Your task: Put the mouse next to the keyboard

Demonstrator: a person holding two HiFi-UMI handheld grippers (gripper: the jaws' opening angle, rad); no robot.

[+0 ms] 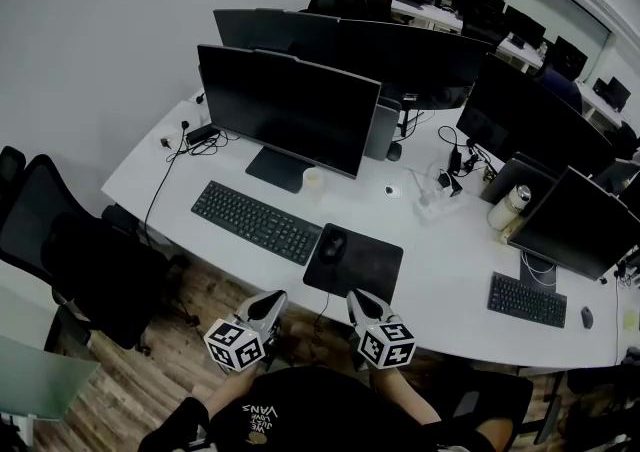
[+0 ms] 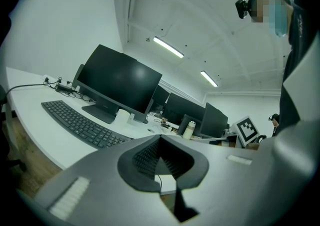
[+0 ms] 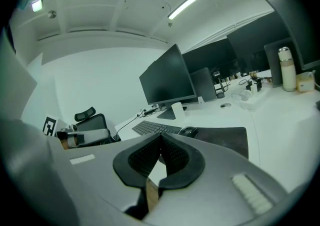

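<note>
Office, white tabletop [image 1: 440, 250] across mid-frame | mouse [image 1: 333, 243] at frame centre, on left edge of black mouse pad [image 1: 368, 268], just right of keyboard [image 1: 255, 221] | left gripper [image 1: 274, 298], lower centre, below tabletop's near edge: jaws together, empty | right gripper [image 1: 358, 298] beside it: jaws together, empty

Left gripper [image 1: 274, 297]: sitting at 7 o'clock in the head view, tips pointing toward 1 o'clock, jaws pressing together, gripping nothing.
Right gripper [image 1: 357, 296]: sitting at 5 o'clock, tips pointing toward 11 o'clock, jaws likewise meeting, carrying nothing.
Left forearm [image 1: 190, 415], right forearm [image 1: 425, 410]: reaching up from 6 o'clock, dark-sleeved.
</note>
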